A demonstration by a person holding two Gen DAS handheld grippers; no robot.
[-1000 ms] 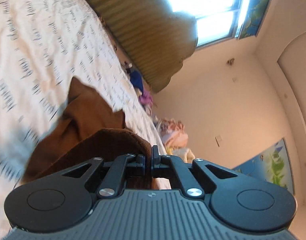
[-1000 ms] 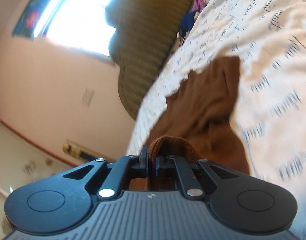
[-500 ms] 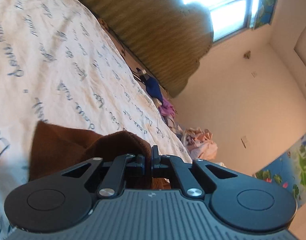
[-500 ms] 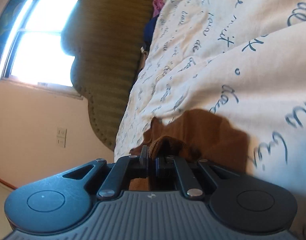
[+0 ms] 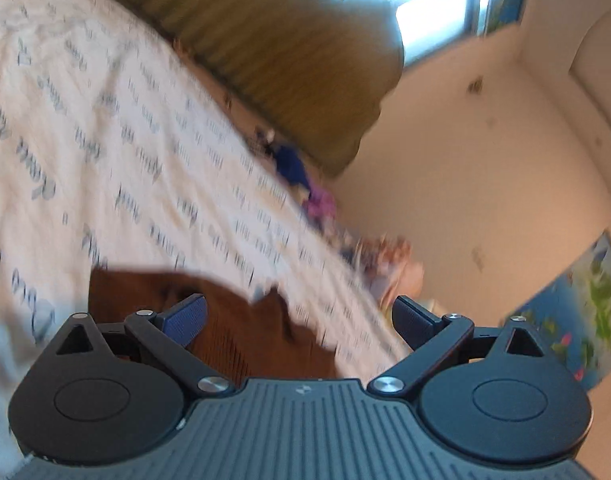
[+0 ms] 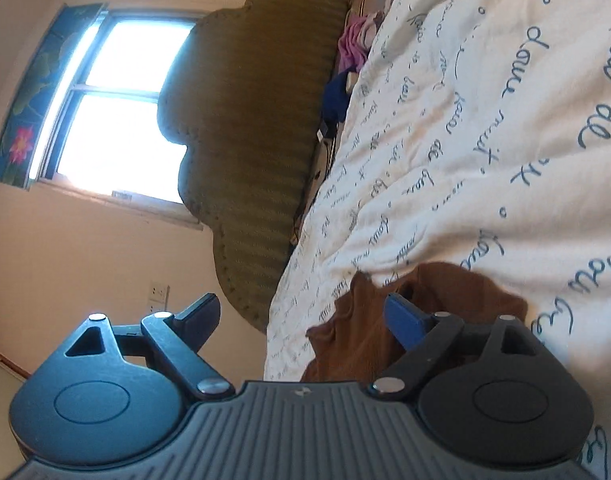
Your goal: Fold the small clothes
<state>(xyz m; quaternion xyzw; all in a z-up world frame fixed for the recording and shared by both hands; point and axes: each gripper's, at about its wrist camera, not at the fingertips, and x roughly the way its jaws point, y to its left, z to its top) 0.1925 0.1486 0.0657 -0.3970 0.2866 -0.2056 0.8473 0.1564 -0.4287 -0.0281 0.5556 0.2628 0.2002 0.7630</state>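
One brown garment (image 5: pixel 241 320) flat on the bed's script-print duvet (image 5: pixel 105 140), long axis unclear, partly hidden. Left tongs (image 5: pixel 299 314) and right tongs (image 6: pixel 301 318) were both clamped on it a second ago; now both are opening, pads off the cloth, garment beneath them.

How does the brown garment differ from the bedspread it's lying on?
The brown garment is plain, dark and rumpled into folds; the bedspread is pale with blue script and lies fairly smooth. The garment is small, at the near edge; the bedspread stretches across the bed toward the green headboard. Both are soft fabric.
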